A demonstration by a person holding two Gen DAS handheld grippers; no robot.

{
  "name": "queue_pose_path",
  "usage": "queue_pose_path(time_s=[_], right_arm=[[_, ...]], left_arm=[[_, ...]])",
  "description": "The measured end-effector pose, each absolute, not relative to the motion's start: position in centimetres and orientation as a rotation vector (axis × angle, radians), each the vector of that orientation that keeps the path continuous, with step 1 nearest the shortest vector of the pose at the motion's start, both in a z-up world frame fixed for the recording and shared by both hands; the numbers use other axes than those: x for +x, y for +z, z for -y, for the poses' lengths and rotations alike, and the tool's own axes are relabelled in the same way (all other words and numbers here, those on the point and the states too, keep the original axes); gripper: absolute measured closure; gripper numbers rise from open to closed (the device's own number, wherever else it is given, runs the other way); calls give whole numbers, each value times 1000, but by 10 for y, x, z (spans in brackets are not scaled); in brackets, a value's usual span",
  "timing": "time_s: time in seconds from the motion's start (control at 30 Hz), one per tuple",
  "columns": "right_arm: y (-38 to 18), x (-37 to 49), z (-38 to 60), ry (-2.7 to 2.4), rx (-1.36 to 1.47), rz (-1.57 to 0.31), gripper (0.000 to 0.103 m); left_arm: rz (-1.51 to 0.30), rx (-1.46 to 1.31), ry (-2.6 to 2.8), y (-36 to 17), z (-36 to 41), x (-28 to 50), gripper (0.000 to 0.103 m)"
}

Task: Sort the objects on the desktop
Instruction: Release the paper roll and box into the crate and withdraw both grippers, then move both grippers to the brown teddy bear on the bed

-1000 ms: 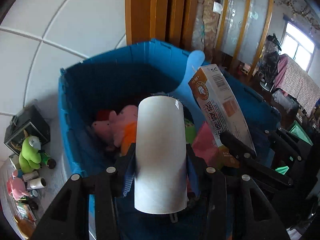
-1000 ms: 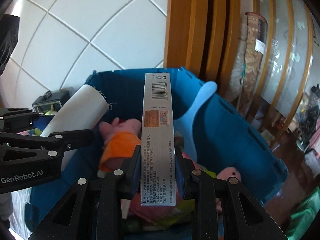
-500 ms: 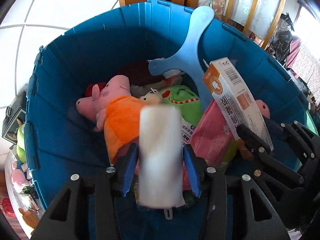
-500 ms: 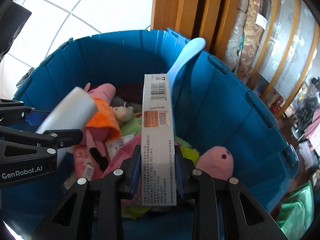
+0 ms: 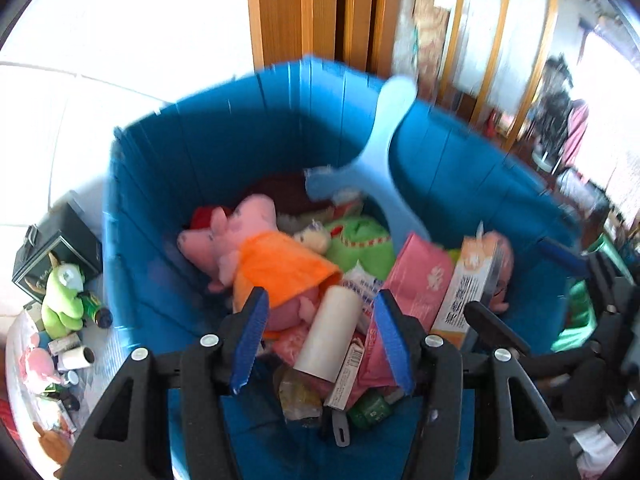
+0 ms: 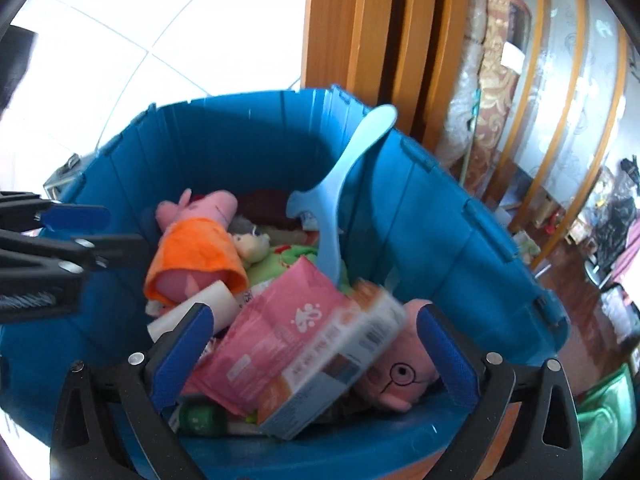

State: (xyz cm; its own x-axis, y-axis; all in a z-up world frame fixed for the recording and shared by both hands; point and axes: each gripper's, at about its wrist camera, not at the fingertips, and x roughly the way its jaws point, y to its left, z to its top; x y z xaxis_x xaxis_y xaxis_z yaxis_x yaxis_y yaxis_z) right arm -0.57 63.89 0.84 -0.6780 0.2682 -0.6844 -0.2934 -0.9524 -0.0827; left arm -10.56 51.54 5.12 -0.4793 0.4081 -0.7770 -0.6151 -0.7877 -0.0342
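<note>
A big blue bin (image 5: 180,184) fills both views, piled with toys and packets. The white roll (image 5: 328,332) lies loose on the pile. My left gripper (image 5: 320,296) hovers over it, jaws opening, pads clear of the roll on both sides. The orange-and-white box (image 6: 332,364) lies tilted across a pink packet (image 6: 280,332) in the bin (image 6: 420,220). Above it my right gripper (image 6: 316,314) has its jaws opening wide, touching nothing. The box (image 5: 468,288) also shows in the left wrist view, and the roll (image 6: 200,308) in the right wrist view.
A pink pig plush in an orange dress (image 5: 264,256), a green plush (image 5: 360,240) and a light blue paddle (image 5: 380,152) sit in the bin. Left of the bin stand a dark box (image 5: 52,248), a green toy (image 5: 60,296) and small bottles. A wooden frame (image 6: 360,40) rises behind.
Both grippers have opened. The white roll has dropped from the left jaws onto the pile, and the box has fallen from the right jaws onto the pink packet.
</note>
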Motion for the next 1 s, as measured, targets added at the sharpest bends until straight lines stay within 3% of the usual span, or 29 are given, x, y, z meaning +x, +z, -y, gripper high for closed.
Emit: queue_pose_path(time_s=[0.13,0.3,0.7,1.0], right_arm=[[25,7,-626,2684,-953,-65,0],[52,21,-586,2812,-806,-71,0],[85,-8,-417,3192,-672,-26,0],[20,-79,-245,3357,-1072,59,0]], left_arm=[[-259,-897,2369,75,-470,-85,22],[-178,-708,2560,90,-396,-65,13],[-81,-811,2951,42,-175,-70,13],[260,-1214,3116,-55,17,-60,13]])
